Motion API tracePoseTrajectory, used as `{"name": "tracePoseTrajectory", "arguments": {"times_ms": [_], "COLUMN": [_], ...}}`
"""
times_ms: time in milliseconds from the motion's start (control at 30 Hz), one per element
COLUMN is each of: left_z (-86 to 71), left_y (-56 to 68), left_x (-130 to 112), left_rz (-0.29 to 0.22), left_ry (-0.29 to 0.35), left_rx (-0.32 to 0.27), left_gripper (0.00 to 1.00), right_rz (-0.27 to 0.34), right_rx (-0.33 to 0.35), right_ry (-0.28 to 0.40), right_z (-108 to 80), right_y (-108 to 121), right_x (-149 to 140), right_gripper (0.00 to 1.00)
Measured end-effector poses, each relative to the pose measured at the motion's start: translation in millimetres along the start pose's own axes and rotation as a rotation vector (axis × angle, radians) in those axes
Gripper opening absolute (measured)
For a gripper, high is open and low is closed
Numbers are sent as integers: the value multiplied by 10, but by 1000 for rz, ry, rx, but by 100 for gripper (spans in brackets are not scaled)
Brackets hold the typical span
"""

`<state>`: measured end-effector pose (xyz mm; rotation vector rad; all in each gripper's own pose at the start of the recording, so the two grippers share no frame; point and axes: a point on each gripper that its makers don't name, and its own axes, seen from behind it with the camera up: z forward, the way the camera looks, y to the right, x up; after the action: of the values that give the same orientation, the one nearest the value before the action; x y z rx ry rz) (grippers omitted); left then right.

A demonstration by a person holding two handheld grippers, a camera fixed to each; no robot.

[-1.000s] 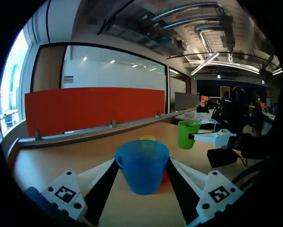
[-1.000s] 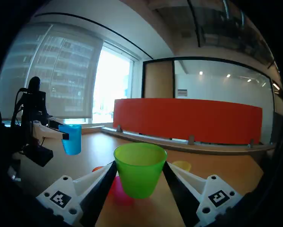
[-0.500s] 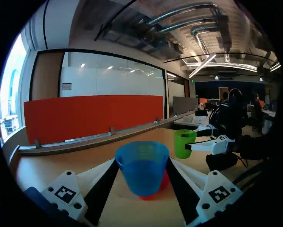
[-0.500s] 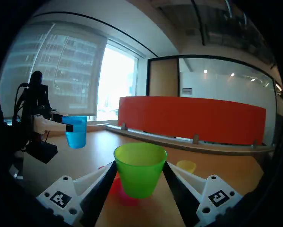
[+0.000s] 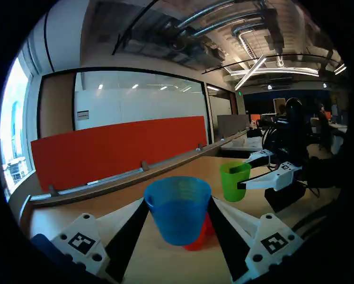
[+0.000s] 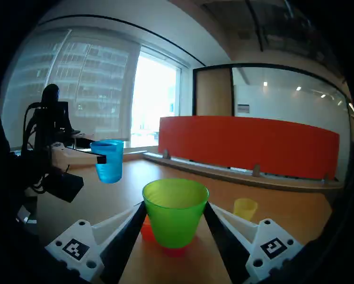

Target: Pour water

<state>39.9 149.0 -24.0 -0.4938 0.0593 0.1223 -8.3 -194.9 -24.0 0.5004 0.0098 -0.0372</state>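
My left gripper [image 5: 178,202] is shut on a translucent blue cup [image 5: 177,217], held upright above the wooden table [image 5: 101,208]. To its right, farther off, my right gripper [image 5: 239,182] holds a green cup [image 5: 233,180] upright. In the right gripper view, that right gripper [image 6: 175,207] is shut on the green cup [image 6: 175,217]. At the left of this view, the left gripper [image 6: 101,158] carries the blue cup [image 6: 109,161] in the air. I cannot tell whether either cup holds water.
A red cup [image 5: 198,236] stands on the table behind the blue cup, also visible as a red cup [image 6: 149,231] beside the green one. A small yellow cup [image 6: 244,208] stands at the right. An orange partition [image 6: 252,142] runs along the table's far edge.
Both held cups have drawn closer together: the blue cup has moved right and nearer in the right gripper view. The yellow cup has slipped out of the left gripper view.
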Motion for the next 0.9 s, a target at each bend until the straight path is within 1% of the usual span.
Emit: {"name": "tracePoseTrajectory", "arguments": {"times_ms": [267,567,900], "left_z": [-19,-18,-7], "left_y": [-49,-7,79], "left_x": [33,80,103], "left_rz": [90,173,289], "left_ry": [-6,-12,-21], "left_rx": [32,34,24], "left_gripper": [85,85,85], "right_rz": [-2,-22,-12], "right_rx": [73,141,203], "right_ry": [-39,-73,-91], "right_z": [31,91,147], "right_y": [-209,-440,-643], "right_x": [-66,-127,-171], "right_gripper": [90,90,90]}}
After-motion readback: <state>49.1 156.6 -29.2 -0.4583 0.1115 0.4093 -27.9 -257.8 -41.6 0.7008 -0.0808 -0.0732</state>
